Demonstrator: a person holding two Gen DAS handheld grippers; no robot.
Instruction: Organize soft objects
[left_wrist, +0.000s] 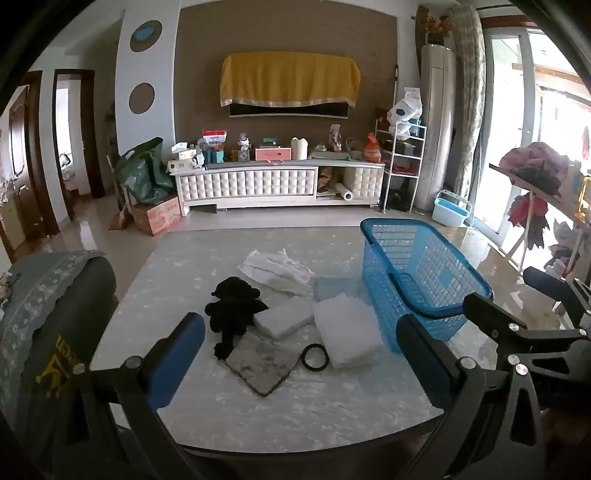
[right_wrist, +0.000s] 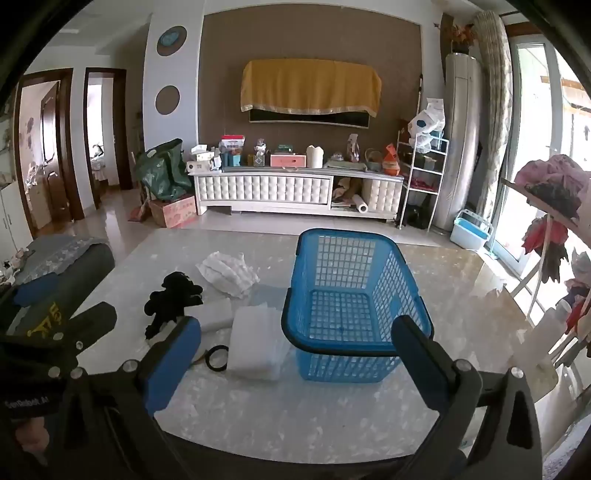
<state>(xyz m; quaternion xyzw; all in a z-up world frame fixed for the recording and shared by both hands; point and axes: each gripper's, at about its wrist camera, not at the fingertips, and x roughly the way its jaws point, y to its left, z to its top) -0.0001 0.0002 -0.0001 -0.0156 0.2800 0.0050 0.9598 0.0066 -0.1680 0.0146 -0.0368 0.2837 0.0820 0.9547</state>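
On the marble-patterned table (left_wrist: 258, 413), near the middle of the left wrist frame, several soft items are laid close together: a black plush toy (left_wrist: 234, 310), a white folded cloth (left_wrist: 275, 271) behind it, a small white foam block (left_wrist: 284, 317), a larger white foam pad (left_wrist: 349, 332), and a grey square mat (left_wrist: 262, 363) at the front. A black ring (left_wrist: 315, 357) is seen between the mat and the large pad. A blue plastic basket (left_wrist: 417, 266) is placed at the right of these items, just beside the large pad, and nothing is seen inside it in the right wrist frame. The left gripper (left_wrist: 301, 345) is held above the near side of the table with its 2 blue-padded fingers (left_wrist: 177, 354) spread wide, and nothing is grasped. The right gripper (right_wrist: 297, 354) is also spread wide and empty in the lower part of its frame, with the basket (right_wrist: 354, 295) seen between its fingers.
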